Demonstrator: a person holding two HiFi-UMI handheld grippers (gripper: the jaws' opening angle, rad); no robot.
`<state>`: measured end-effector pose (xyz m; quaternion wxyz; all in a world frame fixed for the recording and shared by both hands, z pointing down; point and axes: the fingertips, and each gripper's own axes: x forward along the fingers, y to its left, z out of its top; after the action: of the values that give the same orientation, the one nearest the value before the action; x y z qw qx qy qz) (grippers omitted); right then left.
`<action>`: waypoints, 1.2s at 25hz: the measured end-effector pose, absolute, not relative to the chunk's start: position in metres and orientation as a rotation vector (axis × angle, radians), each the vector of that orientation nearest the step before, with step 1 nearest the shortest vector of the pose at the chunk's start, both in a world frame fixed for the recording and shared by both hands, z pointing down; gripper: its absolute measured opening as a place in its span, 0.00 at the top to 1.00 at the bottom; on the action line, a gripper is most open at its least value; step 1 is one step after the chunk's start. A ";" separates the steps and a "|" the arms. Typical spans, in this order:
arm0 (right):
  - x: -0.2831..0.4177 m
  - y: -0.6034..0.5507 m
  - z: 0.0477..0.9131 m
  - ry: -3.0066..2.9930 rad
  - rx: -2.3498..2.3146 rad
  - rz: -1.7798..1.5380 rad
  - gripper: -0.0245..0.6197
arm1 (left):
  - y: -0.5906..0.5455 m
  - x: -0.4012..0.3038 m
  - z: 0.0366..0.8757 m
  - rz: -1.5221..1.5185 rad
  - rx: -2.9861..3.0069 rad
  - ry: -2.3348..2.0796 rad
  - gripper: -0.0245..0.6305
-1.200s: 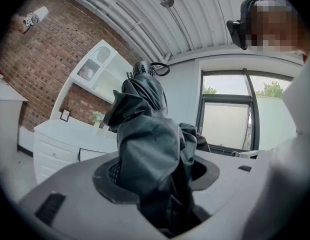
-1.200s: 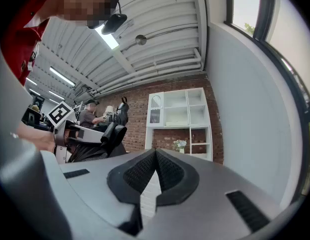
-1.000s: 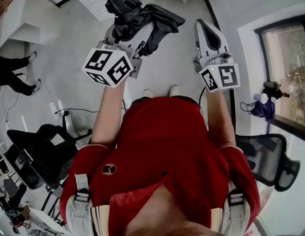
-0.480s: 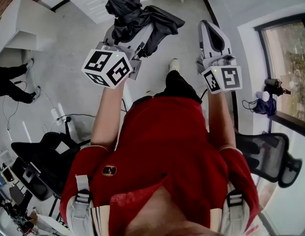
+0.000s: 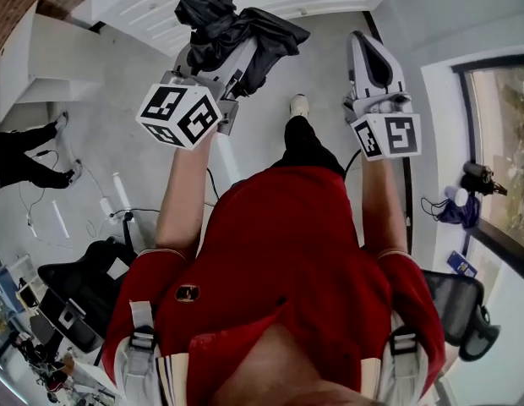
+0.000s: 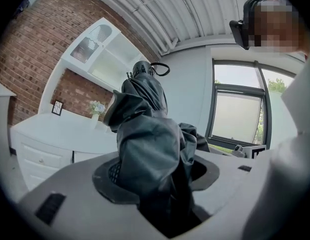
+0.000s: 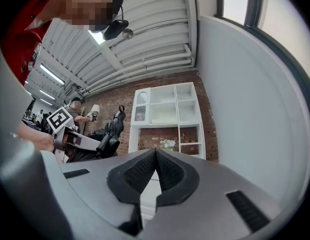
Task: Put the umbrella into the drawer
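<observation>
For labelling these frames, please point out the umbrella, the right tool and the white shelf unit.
umbrella point(image 6: 145, 149), left gripper view, dark fabric.
right tool point(image 7: 155, 153), right gripper view, between its closed tips.
white shelf unit point(image 7: 165, 125), right gripper view, middle shelf.

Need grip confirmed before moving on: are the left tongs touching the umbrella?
Touching: left gripper view shows the umbrella clamped between the left tongs.

Head cam down, others fwd, shelves point(image 7: 167, 125) shared

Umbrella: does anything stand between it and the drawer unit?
No object shows on the floor between the umbrella, clamped in the left gripper, and the white drawer unit. The drawer fronts in view look shut, so a closed front itself bars the way.
</observation>
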<state>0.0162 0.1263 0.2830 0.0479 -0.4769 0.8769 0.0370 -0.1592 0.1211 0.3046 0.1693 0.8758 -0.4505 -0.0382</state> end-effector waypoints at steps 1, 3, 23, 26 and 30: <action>0.024 0.106 0.285 2.677 -1.450 0.105 0.96 | 0.102 -0.153 0.307 -0.096 2.485 -1.285 0.59; 0.038 0.067 0.288 2.689 -1.437 0.088 0.96 | 0.065 -0.141 0.312 -0.072 2.469 -1.300 0.59; 0.120 -0.133 0.314 2.725 -1.440 -0.033 0.96 | -0.157 -0.086 0.388 0.180 2.340 -1.283 0.59; 0.118 -0.144 0.318 2.726 -1.466 -0.050 0.96 | -0.174 -0.088 0.403 0.244 2.349 -1.240 0.59; 0.113 -0.166 0.325 2.719 -1.517 -0.065 0.96 | -0.200 -0.091 0.426 0.342 2.373 -1.162 0.59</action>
<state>0.1134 -0.1657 0.3249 0.0136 -0.4870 0.8731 -0.0208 -0.0912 -0.2000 0.4256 0.2363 0.8655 -0.4238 0.1247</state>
